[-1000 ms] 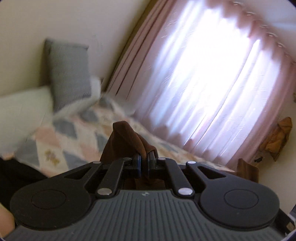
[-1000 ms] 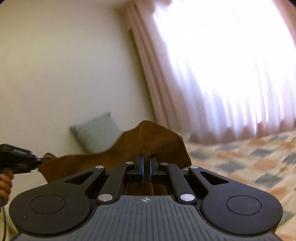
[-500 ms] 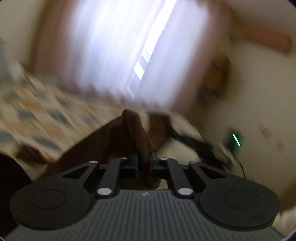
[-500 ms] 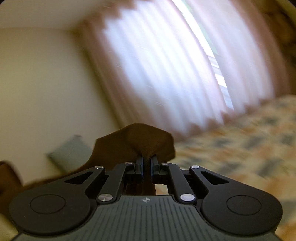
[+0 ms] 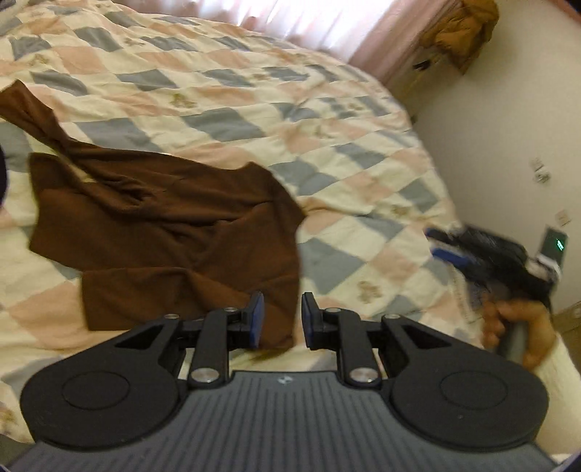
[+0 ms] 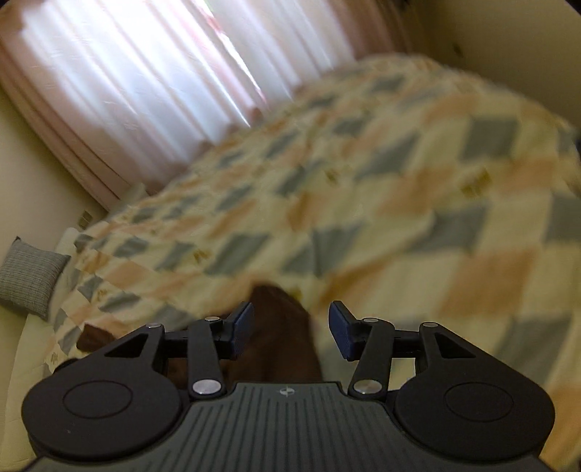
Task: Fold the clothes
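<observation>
A brown garment lies crumpled on the checked quilt, one sleeve trailing to the far left. My left gripper is open just above the garment's near right corner, holding nothing. My right gripper is open and empty over a fold of the same brown garment; in the left wrist view it shows blurred at the right, held in a hand off the bed's edge.
The quilt covers the whole bed. Pink curtains hang behind the bed. A grey pillow leans at the head. A tan garment hangs on furniture in the far right corner.
Both grippers were shut on the brown garment and held it up in the air. Now both have opened and the garment lies on the quilt; both cameras have tipped down toward the bed.
</observation>
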The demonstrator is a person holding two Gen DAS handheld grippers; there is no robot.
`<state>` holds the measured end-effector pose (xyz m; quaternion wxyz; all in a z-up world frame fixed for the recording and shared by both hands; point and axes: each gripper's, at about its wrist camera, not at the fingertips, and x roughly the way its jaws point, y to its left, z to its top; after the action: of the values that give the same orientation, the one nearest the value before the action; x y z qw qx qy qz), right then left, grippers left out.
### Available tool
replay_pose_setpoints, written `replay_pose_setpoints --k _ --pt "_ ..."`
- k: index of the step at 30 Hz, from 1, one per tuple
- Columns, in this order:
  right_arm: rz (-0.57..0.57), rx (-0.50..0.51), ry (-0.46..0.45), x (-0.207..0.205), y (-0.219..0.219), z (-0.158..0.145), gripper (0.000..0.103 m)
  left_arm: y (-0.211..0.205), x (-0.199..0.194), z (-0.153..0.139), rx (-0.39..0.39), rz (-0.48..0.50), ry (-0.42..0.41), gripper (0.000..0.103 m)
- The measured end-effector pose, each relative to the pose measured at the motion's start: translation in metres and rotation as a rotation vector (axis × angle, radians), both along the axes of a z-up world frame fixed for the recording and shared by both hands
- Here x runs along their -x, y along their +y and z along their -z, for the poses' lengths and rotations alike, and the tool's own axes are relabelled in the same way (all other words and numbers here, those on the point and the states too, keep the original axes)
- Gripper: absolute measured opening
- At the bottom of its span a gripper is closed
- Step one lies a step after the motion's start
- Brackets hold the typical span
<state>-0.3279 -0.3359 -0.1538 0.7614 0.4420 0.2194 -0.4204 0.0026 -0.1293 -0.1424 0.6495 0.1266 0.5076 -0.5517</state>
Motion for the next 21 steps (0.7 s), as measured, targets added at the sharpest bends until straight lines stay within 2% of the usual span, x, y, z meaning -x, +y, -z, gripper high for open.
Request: replay_pose_setpoints --k 5,9,16,21 --pt "0.03 -0.166 -0.031 0.019 0.04 0.044 0.05 -0.008 -0.025 0.009 -0.049 0.045 -0.091 0.019" --pt "0.059 -0.238 -0.04 0.013 0.063 0.078 0.05 -0.038 -0.055 0.029 -0.061 0.133 -0.185 0.019" --pt "0.127 -0.247 0.018 -0.032 0.073 0.142 0.049 -0.128 -0.111 0.093 -0.075 0.406 -0.341 0.019" --pt "0.178 -0.166 0.052 -0.065 0.065 0.173 0.049 -0.204 -0.129 0.144 -0.04 0.636 -0.471 0.02"
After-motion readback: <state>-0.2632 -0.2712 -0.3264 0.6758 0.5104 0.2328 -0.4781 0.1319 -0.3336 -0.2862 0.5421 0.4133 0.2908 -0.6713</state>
